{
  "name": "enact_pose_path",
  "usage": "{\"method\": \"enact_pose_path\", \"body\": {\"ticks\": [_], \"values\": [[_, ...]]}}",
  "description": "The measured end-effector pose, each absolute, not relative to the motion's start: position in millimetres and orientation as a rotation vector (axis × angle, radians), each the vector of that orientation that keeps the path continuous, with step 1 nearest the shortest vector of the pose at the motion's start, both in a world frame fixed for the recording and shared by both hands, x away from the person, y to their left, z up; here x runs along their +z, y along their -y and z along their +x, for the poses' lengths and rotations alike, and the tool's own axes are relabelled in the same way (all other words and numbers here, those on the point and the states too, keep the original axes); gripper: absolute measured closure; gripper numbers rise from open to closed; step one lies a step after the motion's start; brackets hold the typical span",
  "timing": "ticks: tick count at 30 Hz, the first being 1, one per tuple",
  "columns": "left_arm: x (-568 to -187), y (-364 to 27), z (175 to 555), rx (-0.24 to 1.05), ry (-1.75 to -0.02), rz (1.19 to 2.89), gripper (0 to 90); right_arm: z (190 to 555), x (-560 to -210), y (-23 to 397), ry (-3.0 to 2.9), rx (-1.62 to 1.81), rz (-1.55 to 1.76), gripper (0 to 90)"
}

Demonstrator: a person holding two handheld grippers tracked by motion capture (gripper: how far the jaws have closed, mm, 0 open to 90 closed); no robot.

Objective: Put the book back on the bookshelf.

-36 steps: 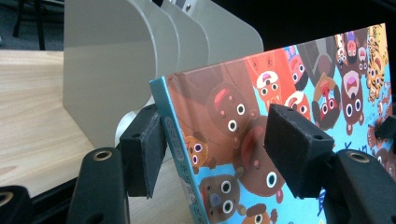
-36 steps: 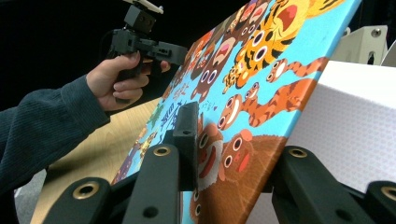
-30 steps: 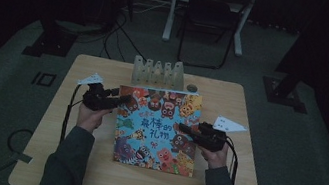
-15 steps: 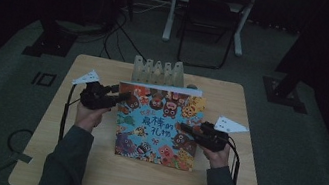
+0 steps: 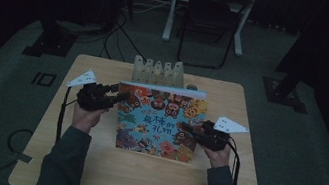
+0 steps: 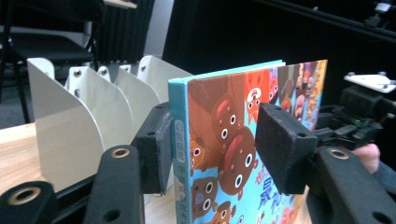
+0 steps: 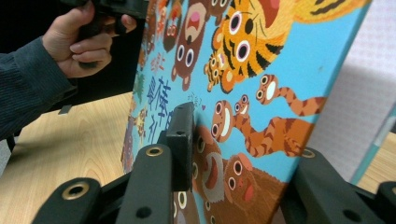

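A colourful picture book stands tilted up on the wooden table, its top edge towards the white rack. My left gripper straddles the book's spine. Its jaws have just been closing: the back pad lies by the back cover, while the front pad stands off the front cover. My right gripper holds the book's right edge. Its jaws have just been opening, and the near pad still lies on the cover; the far jaw is behind the book.
The rack's white dividers stand just behind and left of the book. A chair and stand legs sit on the dark floor beyond the table. Bare wood lies in front of the book.
The book has tipped up from lying nearly flat to standing steeply. My left gripper has risen with its spine edge. The right hand has stayed where it was.
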State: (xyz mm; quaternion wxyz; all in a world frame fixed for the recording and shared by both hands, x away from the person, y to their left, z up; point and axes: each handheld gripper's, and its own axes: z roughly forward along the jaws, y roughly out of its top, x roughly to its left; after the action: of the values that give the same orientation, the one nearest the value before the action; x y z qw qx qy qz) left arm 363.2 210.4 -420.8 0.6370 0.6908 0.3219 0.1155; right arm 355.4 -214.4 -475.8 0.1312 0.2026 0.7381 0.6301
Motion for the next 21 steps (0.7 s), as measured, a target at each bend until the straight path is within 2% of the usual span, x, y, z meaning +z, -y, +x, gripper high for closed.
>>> {"method": "enact_pose_path", "body": {"ticks": [4,21], "values": [[-422.4,-212.2,359.7,0.263,-0.714,1.566,52.0,355.7,-477.1,215.5,-2.148,1.828,0.588,64.5],[-424.0,-214.6,342.5,0.289,-0.629,1.559,54.3,353.2,-480.4,218.1,-2.158,1.808,0.520,61.5]]}}
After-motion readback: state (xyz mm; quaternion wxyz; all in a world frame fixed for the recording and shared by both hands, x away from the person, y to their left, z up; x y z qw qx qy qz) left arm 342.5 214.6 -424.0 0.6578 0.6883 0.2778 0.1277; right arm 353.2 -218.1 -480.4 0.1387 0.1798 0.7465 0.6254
